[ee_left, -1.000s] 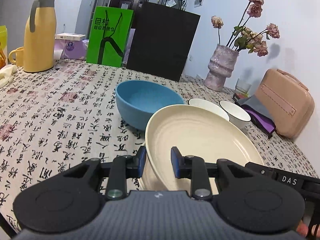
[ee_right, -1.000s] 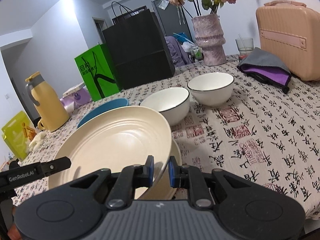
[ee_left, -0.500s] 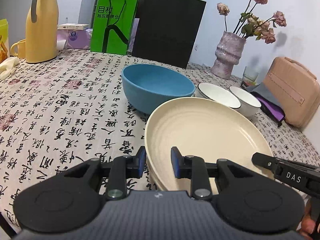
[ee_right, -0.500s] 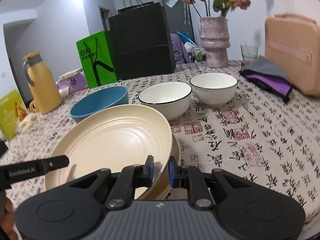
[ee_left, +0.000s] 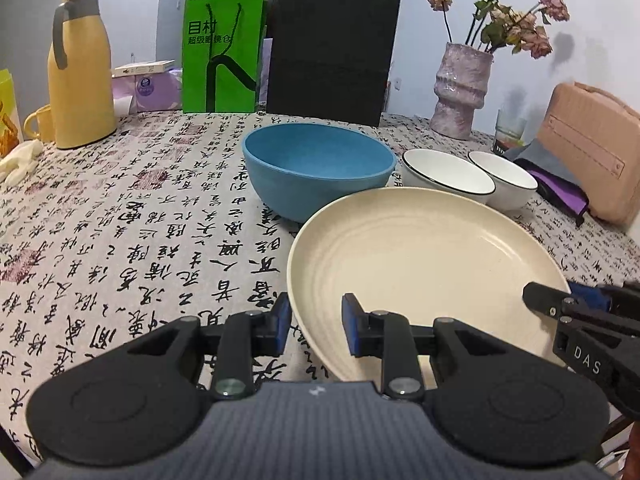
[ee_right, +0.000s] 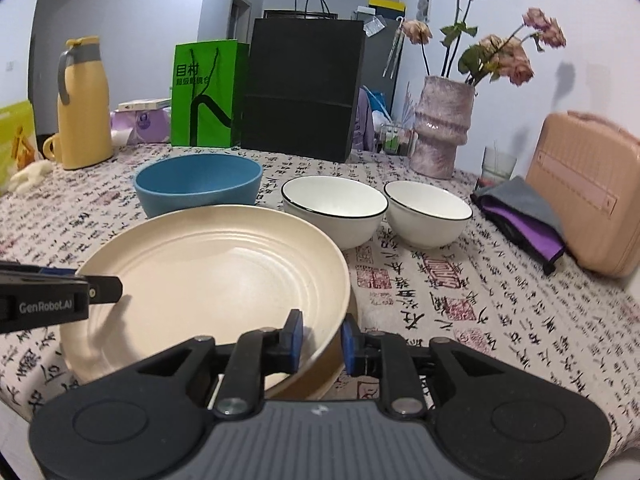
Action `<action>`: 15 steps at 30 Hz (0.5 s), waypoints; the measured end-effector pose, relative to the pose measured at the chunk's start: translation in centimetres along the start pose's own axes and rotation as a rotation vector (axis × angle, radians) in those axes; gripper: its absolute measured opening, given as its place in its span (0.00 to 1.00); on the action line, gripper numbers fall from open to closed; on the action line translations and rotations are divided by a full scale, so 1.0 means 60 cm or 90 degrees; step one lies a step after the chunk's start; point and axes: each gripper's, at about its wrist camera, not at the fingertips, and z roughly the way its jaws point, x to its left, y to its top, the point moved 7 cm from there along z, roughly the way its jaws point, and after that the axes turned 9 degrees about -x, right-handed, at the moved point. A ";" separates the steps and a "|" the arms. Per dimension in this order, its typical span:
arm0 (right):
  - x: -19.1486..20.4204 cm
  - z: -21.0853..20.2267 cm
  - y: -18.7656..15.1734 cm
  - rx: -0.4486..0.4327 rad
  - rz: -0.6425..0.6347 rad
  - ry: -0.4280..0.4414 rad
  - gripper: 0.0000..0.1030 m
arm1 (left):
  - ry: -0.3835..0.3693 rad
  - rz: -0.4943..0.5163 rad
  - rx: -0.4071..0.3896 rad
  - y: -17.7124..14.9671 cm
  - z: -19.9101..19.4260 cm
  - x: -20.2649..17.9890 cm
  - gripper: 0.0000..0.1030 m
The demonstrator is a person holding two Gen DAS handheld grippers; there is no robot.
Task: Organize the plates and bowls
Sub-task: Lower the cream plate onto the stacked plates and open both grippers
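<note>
The cream plate (ee_left: 424,264) sits on a second, browner plate (ee_right: 320,376) at the near edge of the surface (ee_left: 120,240), in front of the blue bowl (ee_left: 318,168) and two white bowls (ee_right: 334,210). Both tools straddle its rim from opposite sides. The left tool (ee_left: 316,328) has its blue pads either side of the rim with a visible gap, so it looks only loosely set, not clamping. The right tool (ee_right: 322,340) has just been opening; the rim is between its pads, but they no longer seem to press on it.

The main risk, as I judge it, is the plate shifting as the grip eases: the stack lies close to the surface's edge, and a glazed rim can slide off smooth pads or skate across the plate beneath. If one tool pulls back at an angle while the rim is between its pads, it could drag or tip the plate. The cloth could also bunch and carry the stack.

The plate is round, shallow, matte cream with faint concentric ridges. The blue bowl is deep, with a dull, slightly grainy finish. The white bowls are glossy with thin black rims. The cloth is printed with black calligraphy.
</note>
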 end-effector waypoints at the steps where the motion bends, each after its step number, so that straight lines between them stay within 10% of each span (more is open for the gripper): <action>1: 0.000 0.000 0.000 -0.001 -0.009 -0.006 0.20 | -0.001 0.003 0.003 -0.001 0.001 -0.002 0.26; 15: -0.017 0.007 -0.005 0.007 0.017 0.009 0.24 | -0.007 0.006 -0.011 0.001 0.002 0.000 0.26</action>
